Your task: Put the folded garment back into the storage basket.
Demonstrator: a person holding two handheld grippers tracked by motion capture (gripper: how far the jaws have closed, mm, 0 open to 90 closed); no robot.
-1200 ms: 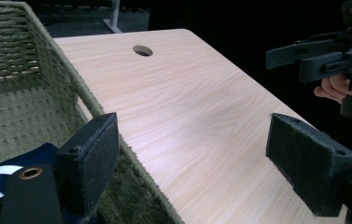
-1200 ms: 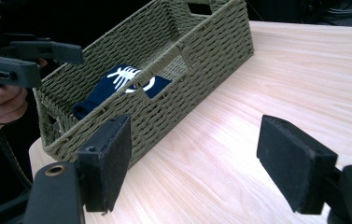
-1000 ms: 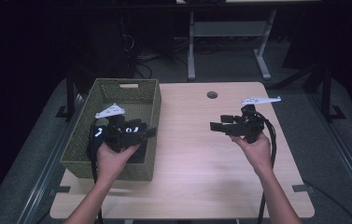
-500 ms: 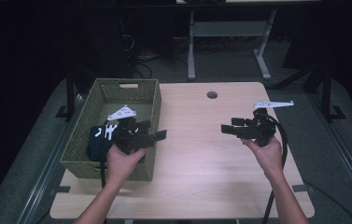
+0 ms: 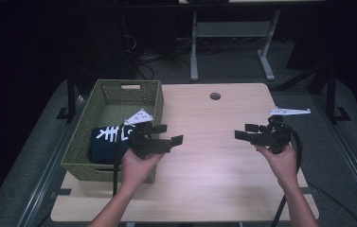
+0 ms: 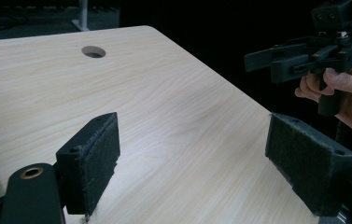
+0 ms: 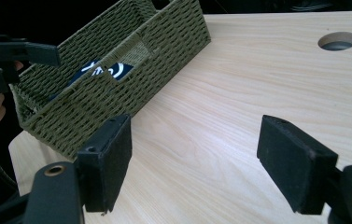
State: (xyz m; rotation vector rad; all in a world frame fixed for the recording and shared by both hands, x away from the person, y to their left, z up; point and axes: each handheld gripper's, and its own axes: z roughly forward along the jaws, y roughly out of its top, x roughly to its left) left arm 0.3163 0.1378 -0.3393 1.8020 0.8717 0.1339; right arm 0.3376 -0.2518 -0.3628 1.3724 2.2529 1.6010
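High view: dark cloth (image 5: 106, 142) in basket (image 5: 119, 92). Gripper views: both jaw pairs wide apart, empty, bare table (image 6: 164, 107) between.

Olive weave, pale wood, black tools

An olive-green woven basket (image 5: 119, 101) is seen at the left on a pale wood-grain table (image 5: 214, 156); a dark navy cloth (image 5: 107, 142) with a white fishbone pattern is seen in it. Both grippers, left (image 5: 169, 135) and right (image 5: 245, 133), are black, with grey plates.
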